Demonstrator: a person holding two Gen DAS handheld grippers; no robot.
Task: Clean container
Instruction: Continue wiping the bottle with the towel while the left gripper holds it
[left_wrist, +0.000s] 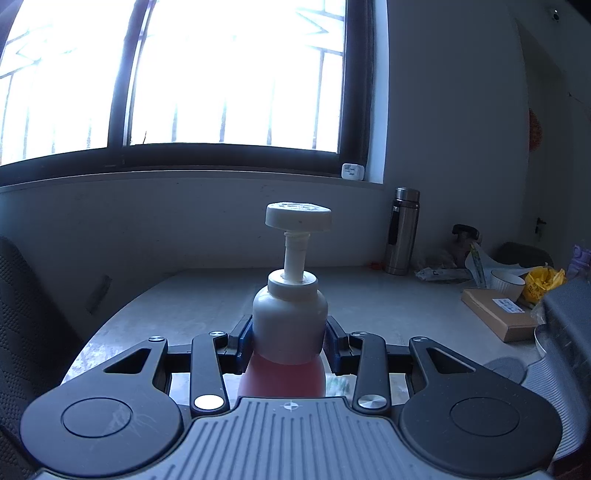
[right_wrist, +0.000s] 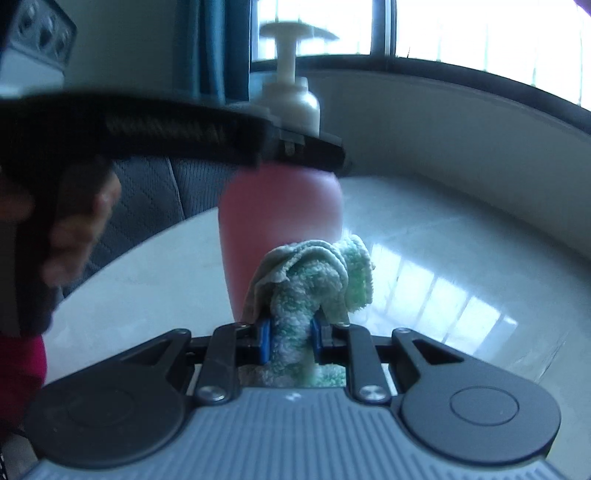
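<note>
A pump bottle (left_wrist: 290, 325) with a white top, a white pump head and a pink body stands upright between my left gripper's blue pads; the left gripper (left_wrist: 290, 341) is shut on its shoulder. In the right wrist view the same bottle (right_wrist: 280, 206) rises above a pale table, with the left gripper (right_wrist: 295, 146) clamped around its upper part. My right gripper (right_wrist: 290, 341) is shut on a green and white cloth (right_wrist: 314, 284). The bunched cloth lies against the lower right side of the pink body.
A person's hand (right_wrist: 74, 229) holds the left gripper's handle. A steel flask (left_wrist: 402, 230), a white bowl (left_wrist: 508, 284), a cardboard box (left_wrist: 498, 317), yellow packaging (left_wrist: 543, 282) and a grey object (left_wrist: 565, 332) crowd the table's right side. A dark chair back (right_wrist: 155, 188) stands at the left.
</note>
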